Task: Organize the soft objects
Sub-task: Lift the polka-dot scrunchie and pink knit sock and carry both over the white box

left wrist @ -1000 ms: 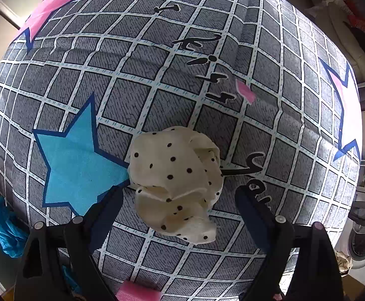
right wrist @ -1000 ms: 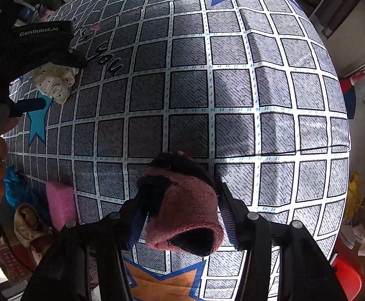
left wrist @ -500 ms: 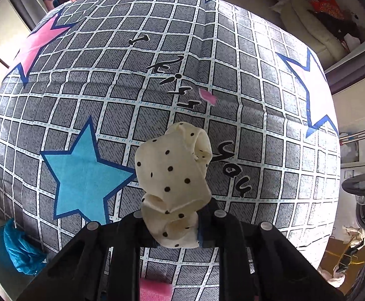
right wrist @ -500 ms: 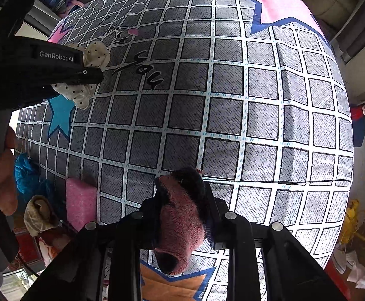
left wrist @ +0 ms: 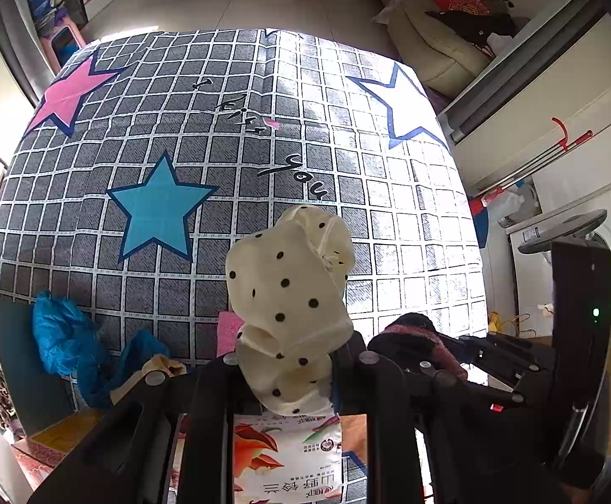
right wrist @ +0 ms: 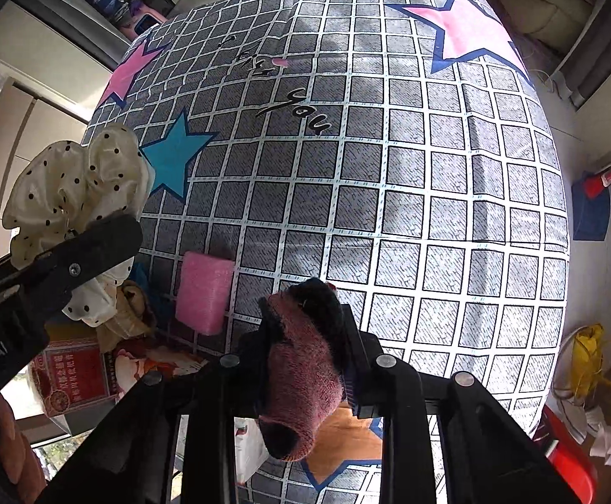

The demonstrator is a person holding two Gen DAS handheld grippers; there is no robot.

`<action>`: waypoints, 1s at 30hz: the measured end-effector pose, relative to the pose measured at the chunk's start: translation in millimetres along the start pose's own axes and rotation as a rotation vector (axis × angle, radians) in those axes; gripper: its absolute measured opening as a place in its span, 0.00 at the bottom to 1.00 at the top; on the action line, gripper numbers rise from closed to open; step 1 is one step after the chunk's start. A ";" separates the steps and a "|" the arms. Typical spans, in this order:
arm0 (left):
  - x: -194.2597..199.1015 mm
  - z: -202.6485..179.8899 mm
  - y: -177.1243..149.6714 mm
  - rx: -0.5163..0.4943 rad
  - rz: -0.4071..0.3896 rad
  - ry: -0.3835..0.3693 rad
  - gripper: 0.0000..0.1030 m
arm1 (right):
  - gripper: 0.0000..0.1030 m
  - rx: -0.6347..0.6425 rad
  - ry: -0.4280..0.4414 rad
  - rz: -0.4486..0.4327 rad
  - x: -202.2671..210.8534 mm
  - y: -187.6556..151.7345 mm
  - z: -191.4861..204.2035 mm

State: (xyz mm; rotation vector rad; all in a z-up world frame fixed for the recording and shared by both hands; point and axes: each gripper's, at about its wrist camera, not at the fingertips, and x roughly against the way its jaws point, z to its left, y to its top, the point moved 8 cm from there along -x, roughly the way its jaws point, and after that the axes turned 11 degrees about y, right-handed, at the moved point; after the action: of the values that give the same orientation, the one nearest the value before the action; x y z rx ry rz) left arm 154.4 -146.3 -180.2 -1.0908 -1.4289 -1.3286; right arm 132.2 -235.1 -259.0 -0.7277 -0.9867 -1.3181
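While both grippers hang above the near edge of the checked bedspread (left wrist: 238, 134), here is the state:

change: a second ago the left gripper (left wrist: 284, 361) had its fingers spread around the dotted cream cloth (left wrist: 288, 290) lying on the bedspread; now they are pressed onto it and it is lifted clear. The right gripper (right wrist: 305, 348) was wide around the dark red sock (right wrist: 301, 361), now clamped on it and raised too.

meaning: judged, both pickups are done; carry and drop-off remain. No bin can be confirmed.

left fingers: pinching the lower folds of the dotted cream cloth; most of the cloth bulges up and forward past the tips, loose.

right fingers: pinching the dark red sock around its middle; the dark cuff end sticks out ahead of the tips, the open end droops back below them.

cloth vs bedspread: off the surface, over the near edge, blue star (left wrist: 162, 206) beyond and to the left.

sock vs bedspread: off the surface, over the near edge, just right of the pink foam block (right wrist: 204, 294).

other near bedspread: blue bag (left wrist: 66, 336) and printed box (right wrist: 74, 369) below the near-left edge.

risk: judged, the cloth grip is shallow and slippery; it may slide out.
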 end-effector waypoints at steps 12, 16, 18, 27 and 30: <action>90.6 54.2 -85.5 -0.067 -0.063 -0.015 0.21 | 0.28 0.096 0.017 0.020 27.9 -68.6 78.1; 113.0 86.6 -103.2 -0.033 -0.086 0.008 0.21 | 0.28 0.130 0.040 0.014 32.8 -80.1 112.7; 122.5 102.6 -110.1 -0.007 -0.101 0.023 0.21 | 0.28 0.161 0.052 0.012 34.4 -83.3 131.7; 148.6 176.4 -140.2 0.104 -0.182 0.168 0.21 | 0.28 0.302 0.097 0.007 30.0 -86.6 218.4; 146.4 197.2 -151.7 0.134 -0.173 0.195 0.21 | 0.28 0.358 0.103 0.020 24.8 -92.2 243.4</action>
State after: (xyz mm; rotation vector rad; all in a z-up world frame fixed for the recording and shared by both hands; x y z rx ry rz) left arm -33.8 49.3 -81.8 -0.7424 -1.4674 -1.3977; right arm -0.8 -43.4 -141.1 -0.3918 -1.0919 -1.1097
